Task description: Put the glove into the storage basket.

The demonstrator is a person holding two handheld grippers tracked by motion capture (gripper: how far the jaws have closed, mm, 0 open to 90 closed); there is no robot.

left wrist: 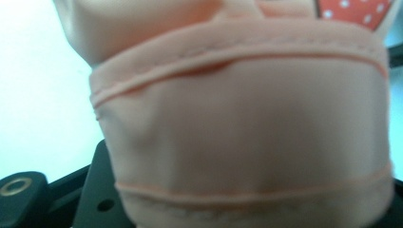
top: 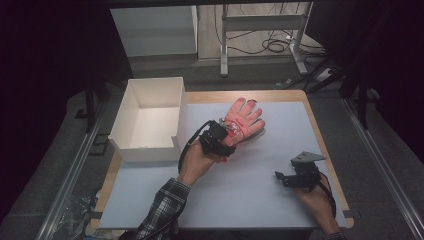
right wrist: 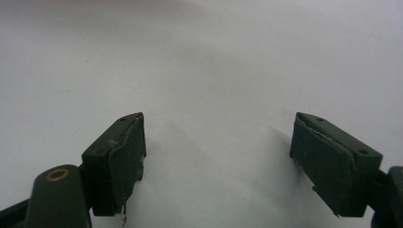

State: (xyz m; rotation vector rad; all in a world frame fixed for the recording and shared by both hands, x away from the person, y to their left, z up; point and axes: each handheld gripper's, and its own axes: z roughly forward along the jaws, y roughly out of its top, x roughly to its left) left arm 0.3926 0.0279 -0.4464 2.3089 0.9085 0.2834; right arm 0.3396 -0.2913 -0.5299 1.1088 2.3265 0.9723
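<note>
A pink-orange glove lies palm down on the white table top, fingers pointing away from me. My left gripper sits at its wrist end, shut on the cuff. In the left gripper view the peach cuff hangs right in front of the camera and hides the jaws; a dotted orange patch shows at the top right. My right gripper rests low over bare table near the right front, its jaws wide apart with nothing between them.
An open white box stands at the table's left, just left of my left hand. Beyond the far edge are a white frame's legs and loose cables on the floor. The table's wooden edge runs along the right.
</note>
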